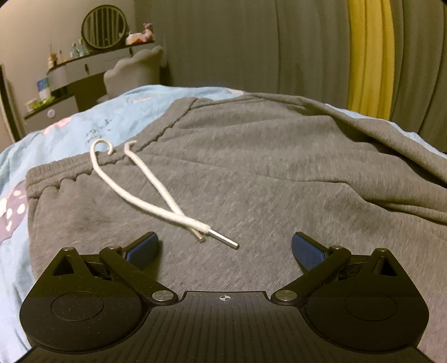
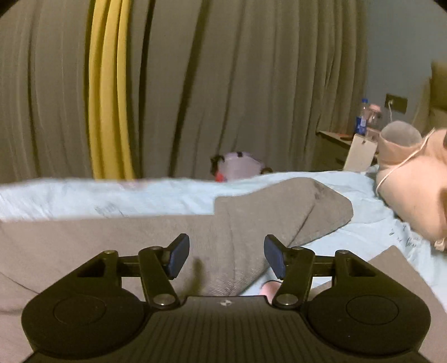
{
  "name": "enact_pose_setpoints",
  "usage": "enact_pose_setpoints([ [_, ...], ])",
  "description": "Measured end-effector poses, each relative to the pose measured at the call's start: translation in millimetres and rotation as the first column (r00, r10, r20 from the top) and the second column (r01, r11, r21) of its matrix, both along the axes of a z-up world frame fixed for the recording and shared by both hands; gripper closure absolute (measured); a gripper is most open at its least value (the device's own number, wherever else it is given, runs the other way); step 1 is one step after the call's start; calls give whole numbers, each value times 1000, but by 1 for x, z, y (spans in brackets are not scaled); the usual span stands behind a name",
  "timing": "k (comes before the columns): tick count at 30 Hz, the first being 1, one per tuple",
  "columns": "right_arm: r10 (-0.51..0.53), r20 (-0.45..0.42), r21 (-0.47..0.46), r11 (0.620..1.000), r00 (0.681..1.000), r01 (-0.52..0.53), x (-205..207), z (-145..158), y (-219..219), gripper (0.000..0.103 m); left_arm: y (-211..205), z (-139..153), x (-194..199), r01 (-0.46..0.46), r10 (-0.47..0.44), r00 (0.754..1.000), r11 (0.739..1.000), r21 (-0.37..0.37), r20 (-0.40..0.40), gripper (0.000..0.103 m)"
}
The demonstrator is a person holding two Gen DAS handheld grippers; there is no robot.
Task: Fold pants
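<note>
The left hand-held gripper [image 1: 225, 248] gapes wide over the grey pants [image 1: 251, 156], white drawstring [image 1: 156, 192] tips lying just ahead. The right hand-held gripper [image 2: 225, 258] is spread empty above a pant leg [image 2: 279, 212] on the blue bed [image 2: 111, 195]; a pillow [image 2: 413, 190] sits far right.

Home bedroom, bed [image 1: 69, 131], vanity mirror [image 1: 104, 27], curtains [image 2: 223, 83]
</note>
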State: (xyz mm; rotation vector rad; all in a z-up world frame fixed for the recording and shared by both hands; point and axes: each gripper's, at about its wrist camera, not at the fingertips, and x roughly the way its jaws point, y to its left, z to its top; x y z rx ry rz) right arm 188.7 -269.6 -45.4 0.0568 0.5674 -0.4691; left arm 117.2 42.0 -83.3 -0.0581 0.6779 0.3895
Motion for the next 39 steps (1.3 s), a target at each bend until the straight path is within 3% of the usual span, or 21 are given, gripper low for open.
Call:
enact_pose_setpoints([
  [2, -1, -42, -40, 999, 999, -1, 7, -11, 0, 56, -1, -1, 1, -3, 3, 1000, 1000, 3, 5, 0],
  [4, -15, -79, -92, 996, 997, 8, 13, -20, -2, 76, -2, -2, 2, -5, 5, 1000, 1000, 13, 10, 0],
  [7, -89, -24, 63, 994, 996, 91, 7, -21, -27, 87, -3, -4, 3, -4, 4, 1000, 1000, 23, 17, 0],
  [11, -193, 76, 248, 954, 978, 169, -9, -11, -48, 93, -2, -3, 3, -2, 2, 1000, 1000, 19, 19, 0],
  [15, -314, 122, 418, 876, 941, 239, -43, -6, -58, 95, -1, -3, 3, -1, 1, 1000, 1000, 15, 20, 0],
  [19, -427, 52, 607, 731, 903, 311, -75, -4, -78, 97, -2, -4, 4, -3, 2, 1000, 1000, 16, 19, 0],
  [20, -409, 16, 591, 740, 912, 322, -71, -7, -81, 96, -2, -4, 4, -3, 2, 1000, 1000, 18, 20, 0],
  [22, -336, -26, 471, 826, 942, 308, -56, -12, -76, 88, -2, -4, 4, -2, 2, 1000, 1000, 18, 19, 0],
  [24, -265, -68, 237, 932, 962, 273, -37, -11, -55, 84, -3, -3, 4, -2, 2, 1000, 1000, 17, 17, 0],
  [25, -245, -66, 141, 957, 967, 252, -30, -12, -46, 80, -3, -3, 4, -2, 2, 1000, 1000, 17, 15, 0],
  [29, -196, -68, -84, 978, 978, 190, -5, -26, -28, 72, -4, 1, 5, 3, -3, 1000, 1000, 27, 4, 0],
  [32, -181, -97, -171, 972, 979, 163, 6, -40, -25, 70, -9, 10, 5, 33, -33, 999, 998, 51, -2, 0],
  [33, -184, -85, -179, 970, 979, 167, 5, -39, -26, 71, -13, 19, 3, 42, -44, 999, 996, 78, 19, 0],
  [34, -190, -71, -165, 971, 979, 176, 3, -35, -28, 87, -17, 28, 1, 50, -55, 997, 994, 101, 49, 0],
  [35, -200, -45, -124, 973, 979, 193, 0, -32, -35, 96, -21, 37, 0, 62, -72, 994, 991, 118, 84, 0],
  [37, -259, 9, 17, 966, 966, 258, -10, -26, -55, 96, -30, 56, 7, 99, -117, 984, 986, 133, 135, 0],
  [39, -315, 51, 188, 935, 948, 301, -21, -22, -74, 96, -37, 73, 27, 160, -176, 971, 981, 108, 160, 0],
])
